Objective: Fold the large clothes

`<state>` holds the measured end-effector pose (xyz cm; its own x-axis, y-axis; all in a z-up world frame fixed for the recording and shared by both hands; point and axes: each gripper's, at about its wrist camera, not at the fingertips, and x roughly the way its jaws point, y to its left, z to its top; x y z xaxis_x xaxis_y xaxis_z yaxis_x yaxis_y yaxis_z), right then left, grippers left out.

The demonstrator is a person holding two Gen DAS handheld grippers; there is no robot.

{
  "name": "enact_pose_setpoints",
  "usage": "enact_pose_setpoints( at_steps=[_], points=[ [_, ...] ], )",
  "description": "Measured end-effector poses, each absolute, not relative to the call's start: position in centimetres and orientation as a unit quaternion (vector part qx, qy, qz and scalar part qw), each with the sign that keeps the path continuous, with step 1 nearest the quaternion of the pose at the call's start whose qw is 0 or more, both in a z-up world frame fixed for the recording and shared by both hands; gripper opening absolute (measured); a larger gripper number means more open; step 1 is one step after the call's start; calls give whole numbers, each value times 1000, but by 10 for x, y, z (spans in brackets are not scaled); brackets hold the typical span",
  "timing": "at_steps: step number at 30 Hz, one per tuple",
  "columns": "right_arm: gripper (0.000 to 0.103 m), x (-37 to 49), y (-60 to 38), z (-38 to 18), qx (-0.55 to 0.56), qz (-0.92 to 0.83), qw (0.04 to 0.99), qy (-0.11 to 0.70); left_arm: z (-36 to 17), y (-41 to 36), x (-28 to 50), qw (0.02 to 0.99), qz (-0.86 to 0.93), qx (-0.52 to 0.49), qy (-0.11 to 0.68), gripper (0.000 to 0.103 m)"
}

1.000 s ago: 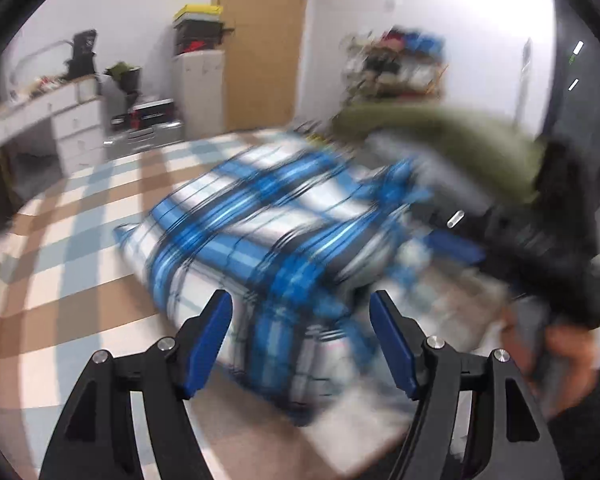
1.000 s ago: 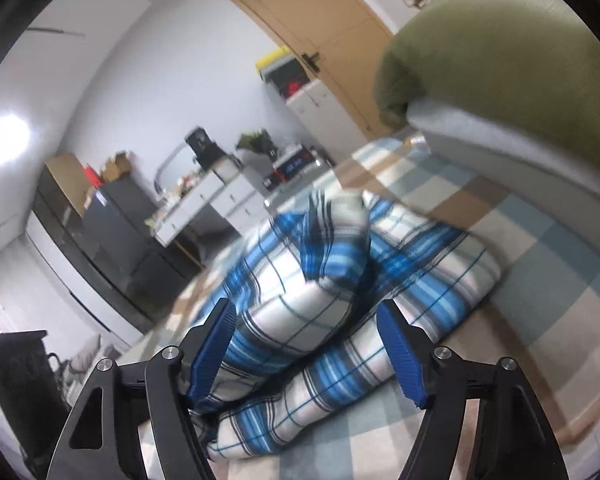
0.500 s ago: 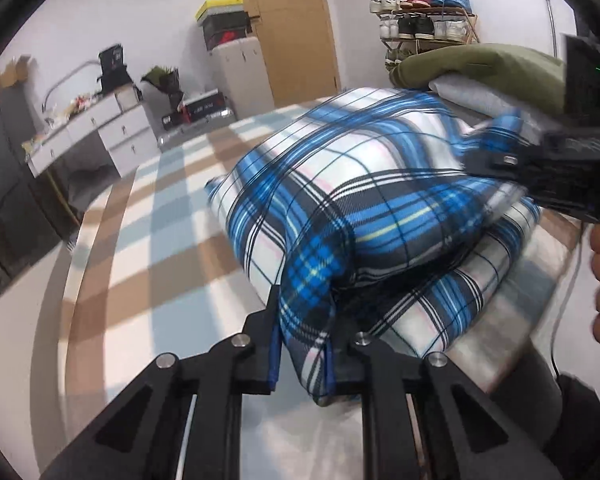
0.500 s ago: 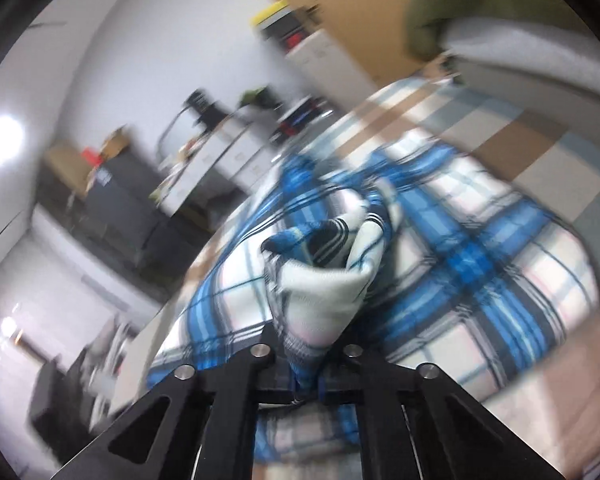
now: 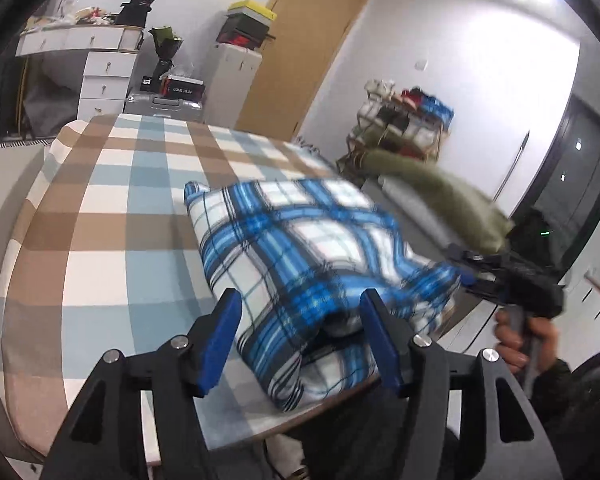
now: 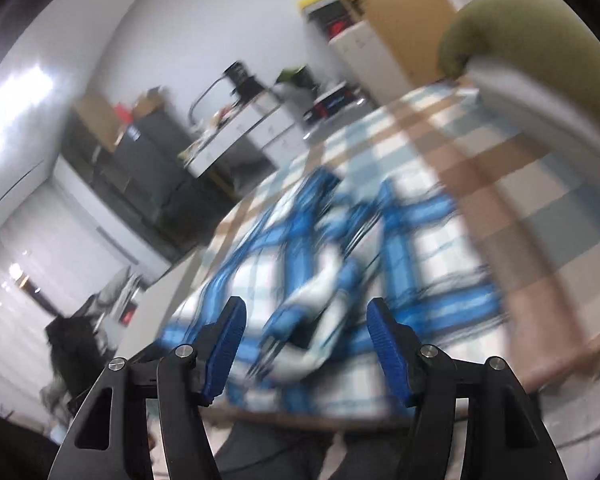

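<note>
The folded shirt [image 5: 300, 264] is lying on the worktop [image 5: 100, 216], long axis running away; both grippers, left [image 5: 300, 340] and right [image 6: 304, 344], are opening, gripping nothing, left nearer.

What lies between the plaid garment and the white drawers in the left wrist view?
Only bare checked cover separates the plaid garment from the white drawers.

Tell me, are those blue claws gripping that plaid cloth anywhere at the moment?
No. Both the left gripper and the right gripper have their jaws opening, pads clear of the blue plaid garment, which lies folded on the checked table.
</note>
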<state>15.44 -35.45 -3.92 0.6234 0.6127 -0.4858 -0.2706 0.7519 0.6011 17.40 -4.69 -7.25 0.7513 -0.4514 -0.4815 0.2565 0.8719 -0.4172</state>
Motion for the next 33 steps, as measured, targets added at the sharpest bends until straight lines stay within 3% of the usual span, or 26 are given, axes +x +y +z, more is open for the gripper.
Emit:
enact_pose_setpoints(
  at_steps=[4,6,7,8,10,15,17,19,24,25,27,30,33],
  points=[
    [54,209,-355,-58,287,246,833,403,-61,-57,188,923,-196,-169,286,56],
    [42,229,-341,-73,297,257,808,440,-58,-58,192,924,-194,-168,284,56],
    [26,236,-333,-76,296,265,799,451,-56,-59,193,925,-193,-168,281,56],
    [1,241,-322,-76,281,270,797,461,-54,-59,194,926,-192,-167,278,56],
    [1,234,-307,-54,240,272,824,435,-51,-57,192,929,-190,-167,269,56],
    [0,169,-312,49,175,349,888,244,-45,-49,191,932,-193,-172,255,56],
    [0,157,-328,56,172,326,903,221,-43,-53,193,933,-197,-167,251,56],
    [0,164,-348,35,176,279,911,246,-44,-59,196,934,-205,-160,244,56],
    [2,205,-365,-62,142,157,889,406,-52,-76,215,930,-220,-152,252,56],
    [6,207,-366,-72,137,141,885,422,-58,-81,225,927,-220,-149,265,56],
    [22,204,-373,-77,147,131,882,427,-65,-90,233,919,-224,-144,291,56],
    [36,192,-387,-62,151,128,897,395,-81,-116,234,896,-267,-97,340,56],
    [36,177,-405,-47,173,124,904,371,-106,-148,217,896,-259,29,360,59]
  ],
)
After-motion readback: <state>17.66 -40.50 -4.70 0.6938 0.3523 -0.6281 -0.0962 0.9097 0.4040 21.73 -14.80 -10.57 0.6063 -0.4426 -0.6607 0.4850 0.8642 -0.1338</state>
